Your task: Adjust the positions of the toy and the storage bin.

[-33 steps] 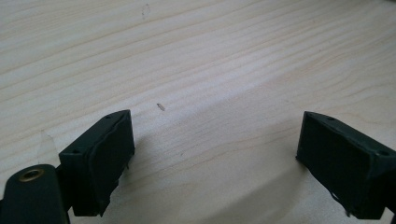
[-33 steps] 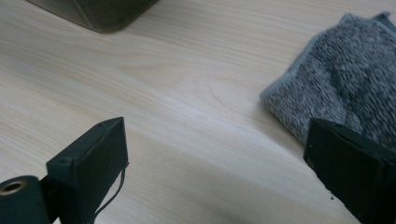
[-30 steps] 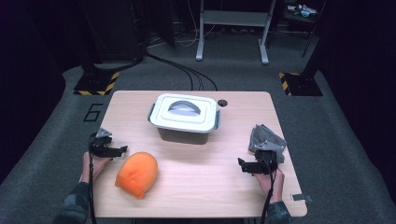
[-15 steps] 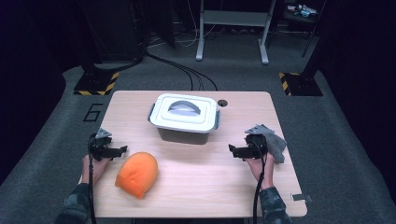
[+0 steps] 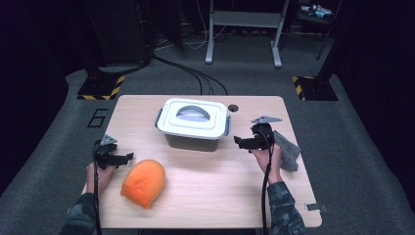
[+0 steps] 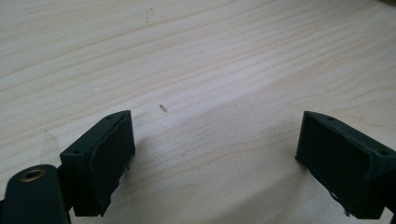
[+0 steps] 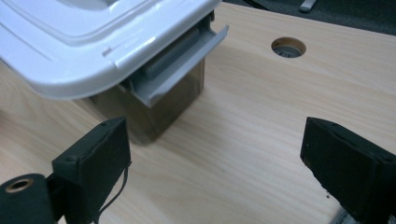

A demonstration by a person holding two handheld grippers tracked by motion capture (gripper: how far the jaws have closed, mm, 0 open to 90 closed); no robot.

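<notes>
I had the wooden table (image 5: 205, 196) under the high view, and the largest thing on it was the storage box (image 5: 193, 123), set at the far middle with its white lid (image 5: 192, 119) seated and the grey handle (image 5: 192, 111) lying flat on top. Near the front left lay the orange cushion (image 5: 143, 182), and a grey cloth (image 5: 288, 149) sat by the right edge.

My right gripper (image 5: 242, 142) hung just beside the box's right end, pointing toward it. In the right gripper view its jaws stood wide apart with nothing between them, the grey side latch (image 7: 180, 70) of the box ahead and to the left, and a round hole (image 7: 288, 47) in the tabletop farther off.

My left gripper (image 5: 128, 156) rested just left of the cushion. In the left gripper view its jaws were spread wide over bare wood, gripping nothing.
</notes>
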